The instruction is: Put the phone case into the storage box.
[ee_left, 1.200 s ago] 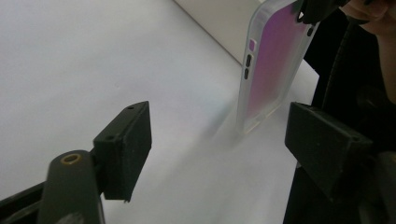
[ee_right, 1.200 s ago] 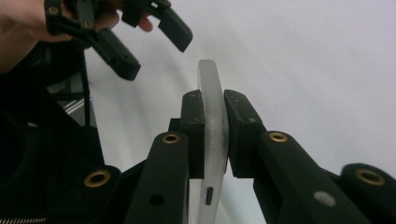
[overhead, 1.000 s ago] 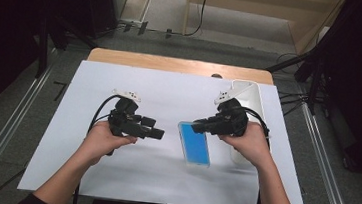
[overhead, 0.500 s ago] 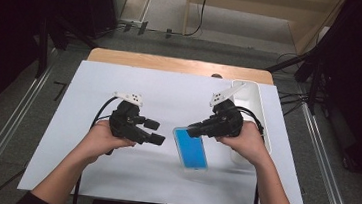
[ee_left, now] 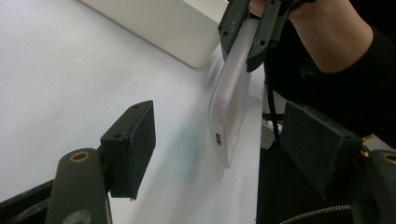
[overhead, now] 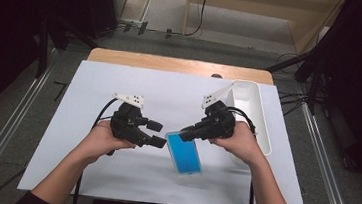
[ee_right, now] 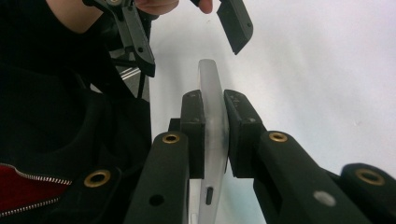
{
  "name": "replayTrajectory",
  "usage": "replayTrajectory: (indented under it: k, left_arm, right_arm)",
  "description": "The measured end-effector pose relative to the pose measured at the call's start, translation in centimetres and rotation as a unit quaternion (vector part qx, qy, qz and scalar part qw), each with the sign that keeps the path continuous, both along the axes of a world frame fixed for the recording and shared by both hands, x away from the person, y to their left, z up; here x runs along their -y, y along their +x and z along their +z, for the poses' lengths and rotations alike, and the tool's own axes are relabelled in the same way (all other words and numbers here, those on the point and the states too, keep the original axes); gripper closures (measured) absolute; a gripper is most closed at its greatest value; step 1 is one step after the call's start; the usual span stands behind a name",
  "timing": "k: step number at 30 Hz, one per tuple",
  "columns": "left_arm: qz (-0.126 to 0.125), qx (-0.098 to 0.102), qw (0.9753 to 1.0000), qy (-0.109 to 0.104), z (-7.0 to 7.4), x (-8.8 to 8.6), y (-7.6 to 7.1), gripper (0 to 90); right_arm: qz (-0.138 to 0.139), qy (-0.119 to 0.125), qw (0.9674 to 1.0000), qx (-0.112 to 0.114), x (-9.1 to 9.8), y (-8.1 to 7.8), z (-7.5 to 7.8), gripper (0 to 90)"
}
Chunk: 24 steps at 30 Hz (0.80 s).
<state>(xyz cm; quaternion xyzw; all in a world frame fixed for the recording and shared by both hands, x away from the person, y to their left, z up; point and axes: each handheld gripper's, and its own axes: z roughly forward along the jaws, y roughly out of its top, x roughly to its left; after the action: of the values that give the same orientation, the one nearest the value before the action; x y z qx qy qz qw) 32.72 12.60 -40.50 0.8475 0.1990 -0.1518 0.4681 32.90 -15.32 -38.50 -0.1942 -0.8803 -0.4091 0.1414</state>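
Holding the phone (overhead: 184, 154) by its top end, our right gripper (overhead: 190, 131) has its jaws clamped flat on both faces, as the right gripper view shows plainly, pads (ee_right: 194, 135) square against the case. The phone hangs tilted over the white mat (overhead: 120, 81), blue face up in the high view, its lower end near or on the mat; we cannot tell which. Our left gripper (overhead: 158, 134) waits just beside the phone's left edge, jaws apart and empty, the phone ahead of them in the left gripper view (ee_left: 231, 98).

To do this handover well, we judge that the left jaws should slide over the free lower half, faces parallel to the case, and close before the right lets go. We keep the right grip steady meanwhile, since a smooth case can slip. The bin (overhead: 253, 114) sits well clear, behind the right hand (overhead: 238, 140).
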Motion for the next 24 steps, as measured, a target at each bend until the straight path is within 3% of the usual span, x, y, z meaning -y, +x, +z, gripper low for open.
replayTrajectory:
  k: [10,20,24]
  left_arm:
    - [-0.014,-0.005,0.9998,0.013,-0.3,0.6,-0.3,26.5]
    - [-0.031,-0.001,0.9991,0.028,-0.6,1.1,-0.6,37.7]
    - [-0.035,-0.008,0.9989,0.031,-0.7,1.3,-0.7,43.9]
  right_arm:
    - [0.018,-0.001,0.9998,-0.009,-1.0,-0.1,-0.4,77.1]
    - [0.031,0.002,0.9994,-0.017,-1.6,-0.2,-0.5,77.1]
    - [0.032,0.003,0.9993,-0.019,-1.8,-0.2,-0.5,77.1]
